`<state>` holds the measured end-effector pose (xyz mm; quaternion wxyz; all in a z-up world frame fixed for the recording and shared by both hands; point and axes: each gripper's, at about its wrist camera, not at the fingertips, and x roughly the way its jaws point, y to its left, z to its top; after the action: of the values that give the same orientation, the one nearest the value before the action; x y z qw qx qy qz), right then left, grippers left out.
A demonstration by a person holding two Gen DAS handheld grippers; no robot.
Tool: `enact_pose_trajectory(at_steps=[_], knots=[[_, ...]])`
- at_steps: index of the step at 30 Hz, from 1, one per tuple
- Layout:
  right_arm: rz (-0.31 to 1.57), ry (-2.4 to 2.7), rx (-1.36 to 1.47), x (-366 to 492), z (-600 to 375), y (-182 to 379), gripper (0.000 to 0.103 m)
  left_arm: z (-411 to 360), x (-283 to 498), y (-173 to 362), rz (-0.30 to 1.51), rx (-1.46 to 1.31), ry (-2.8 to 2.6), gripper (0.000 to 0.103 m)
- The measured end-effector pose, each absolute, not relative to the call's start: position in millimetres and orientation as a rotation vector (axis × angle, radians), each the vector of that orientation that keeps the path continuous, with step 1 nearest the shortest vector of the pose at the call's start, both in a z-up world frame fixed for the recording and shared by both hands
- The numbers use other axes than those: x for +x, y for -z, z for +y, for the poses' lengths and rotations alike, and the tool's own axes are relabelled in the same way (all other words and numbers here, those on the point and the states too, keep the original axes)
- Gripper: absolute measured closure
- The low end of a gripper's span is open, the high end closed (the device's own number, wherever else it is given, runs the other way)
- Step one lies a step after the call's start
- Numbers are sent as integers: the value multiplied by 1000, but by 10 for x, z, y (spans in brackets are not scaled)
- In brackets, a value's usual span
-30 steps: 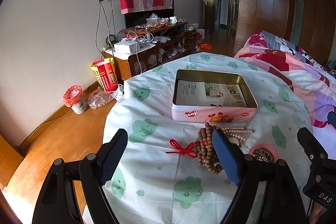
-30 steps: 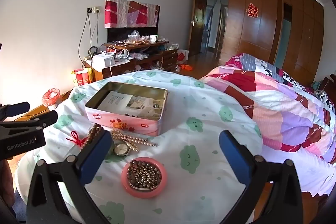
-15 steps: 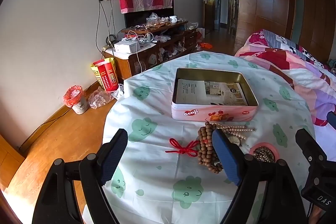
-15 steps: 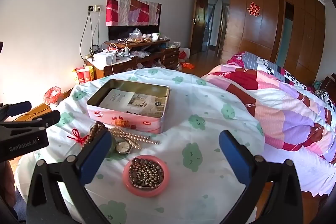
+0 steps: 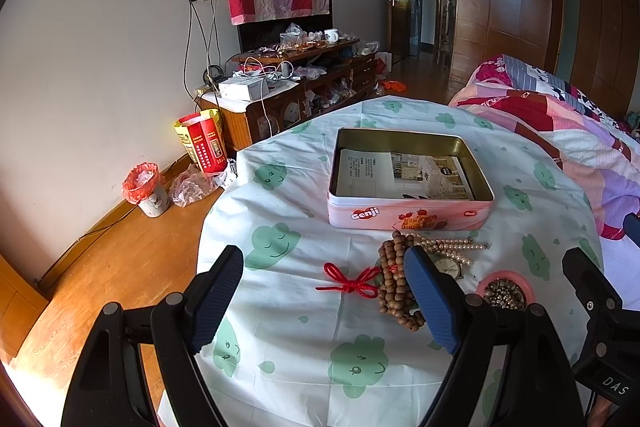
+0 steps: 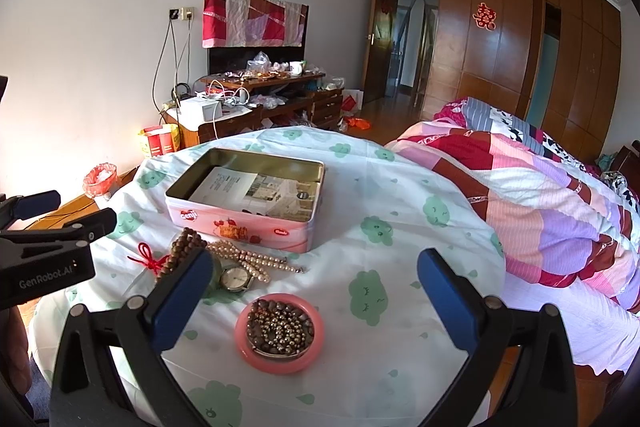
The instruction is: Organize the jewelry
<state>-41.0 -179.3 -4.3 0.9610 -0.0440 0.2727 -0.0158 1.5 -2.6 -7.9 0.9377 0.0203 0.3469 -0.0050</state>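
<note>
**Both grippers hover wide over the jewelry**

The left gripper (image 5: 323, 303) hangs low over the near edge of the worktop (image 5: 280, 327), level and aimed across it toward the tin (image 5: 408, 215). Its jaws are spread wide and hold nothing. The right gripper (image 6: 316, 301) sits at about the same height just beside it, also aimed forward and slightly down, jaws spread wide and empty, with the pink dish (image 6: 279, 331) lying between its fingers in its own view.

The jewelry lies in a cluster in front of the tin's near wall. The wooden beads (image 5: 394, 283) run in a band from the tin toward the near edge, their long axis roughly along the left gripper's line of sight; a red knot (image 5: 348, 281) trails off their left side, lying crosswise. The pearls (image 6: 250, 261) stretch from the wooden beads' far end toward the right, roughly parallel to the tin's near wall. The watch (image 6: 236, 278) lies face up just in front of the pearls, touching them. The pink dish, filled with small dark and metallic beads, sits nearest the right gripper, apart from the watch.

The tin is open, with printed leaflets (image 5: 400, 175) flat inside it. A quilt-covered bed (image 6: 540, 195) lies to the right.
</note>
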Motion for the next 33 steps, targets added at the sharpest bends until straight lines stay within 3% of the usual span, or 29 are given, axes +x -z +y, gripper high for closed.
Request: enact_pose_trajectory(at_steps=[33], knots=[[560, 32, -92, -405, -1787, 80, 0, 22, 22, 116, 713, 42, 2, 20]])
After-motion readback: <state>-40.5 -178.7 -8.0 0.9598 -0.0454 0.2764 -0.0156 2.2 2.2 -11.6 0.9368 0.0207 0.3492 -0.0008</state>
